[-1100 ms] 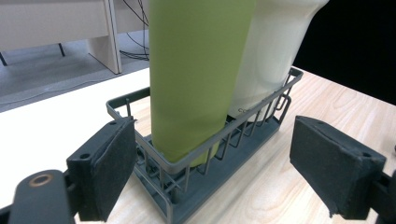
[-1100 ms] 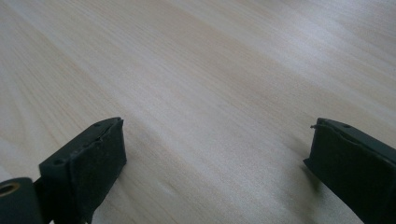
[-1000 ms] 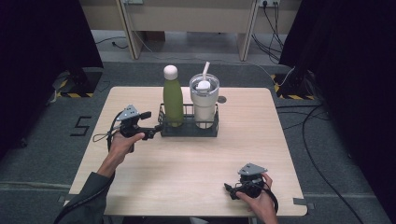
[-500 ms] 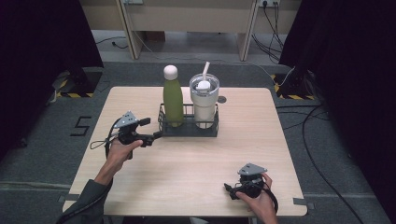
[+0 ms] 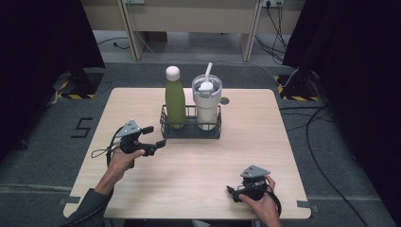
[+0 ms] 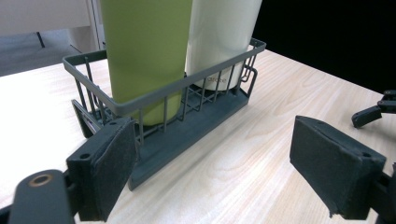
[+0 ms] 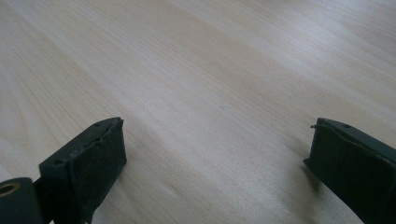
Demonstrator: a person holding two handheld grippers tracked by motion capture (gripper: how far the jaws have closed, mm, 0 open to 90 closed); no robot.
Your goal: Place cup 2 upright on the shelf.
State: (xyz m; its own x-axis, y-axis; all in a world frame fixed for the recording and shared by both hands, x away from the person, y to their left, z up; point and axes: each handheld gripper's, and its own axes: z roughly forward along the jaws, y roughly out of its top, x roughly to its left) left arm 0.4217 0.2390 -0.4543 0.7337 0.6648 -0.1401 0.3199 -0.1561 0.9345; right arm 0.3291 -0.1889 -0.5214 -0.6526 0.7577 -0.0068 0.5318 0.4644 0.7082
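A dark wire basket (image 5: 190,131) stands at the middle of the wooden table (image 5: 189,175). It holds a green bottle (image 5: 175,100) with a pale cap and a white tumbler (image 5: 207,101) with a straw. My left gripper (image 5: 154,136) is open just left of the basket's near corner, jaws pointing at it. In the left gripper view the basket (image 6: 187,135), green bottle (image 6: 144,51) and tumbler (image 6: 219,32) sit just beyond the open left gripper (image 6: 215,140). My right gripper (image 5: 231,191) is low near the front right edge; the right gripper (image 7: 215,140) is open over bare wood.
A small dark round mark (image 5: 224,100) lies on the table behind the tumbler. Cables and desk legs (image 5: 246,33) are on the floor beyond the table. The right gripper's fingers (image 6: 373,109) show far off in the left gripper view.
My left gripper has drawn back toward the near edge and slightly right, staying open beside the basket. The right gripper has not moved.
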